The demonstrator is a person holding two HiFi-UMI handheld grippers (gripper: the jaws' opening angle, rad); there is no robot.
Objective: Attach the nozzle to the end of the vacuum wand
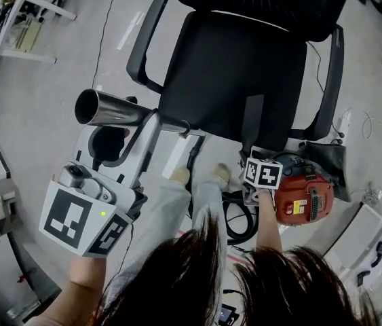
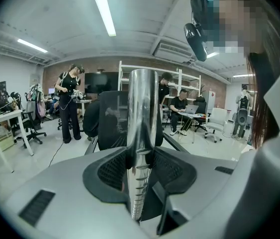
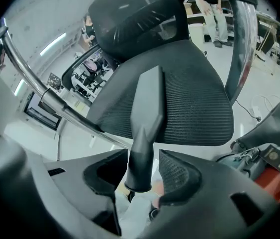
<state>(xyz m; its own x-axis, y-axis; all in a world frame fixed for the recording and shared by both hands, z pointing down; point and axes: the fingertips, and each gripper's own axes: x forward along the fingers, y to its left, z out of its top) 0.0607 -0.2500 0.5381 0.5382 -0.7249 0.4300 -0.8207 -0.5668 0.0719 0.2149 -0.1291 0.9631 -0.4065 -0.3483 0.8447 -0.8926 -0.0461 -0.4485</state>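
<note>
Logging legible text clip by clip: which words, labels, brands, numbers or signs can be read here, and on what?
No text is legible in any view.
Yellow-and-white label on the red plastic vacuum body: print too small to read.
Dark rectangular tag with a pale emblem, right gripper view: blurred.
Black-and-white square markers: patterns, no words.

Finish notes: wand [image 2: 142, 108] is bare metal, mirror-glossy, smooth, w/ small ribbed notches lower down. nozzle [image 3: 147, 108] is black plastic, matt, smooth. chair seat [image 3: 194, 108] is black mesh cloth w/ rough weave; chair arm [image 3: 243, 39] is glossy plastic. left gripper [image 2: 140, 167] shell is matt grey plastic; pads [image 2: 111, 169] black, fine-textured. vacuum body [image 1: 304, 197] is red plastic, semi-gloss.
</note>
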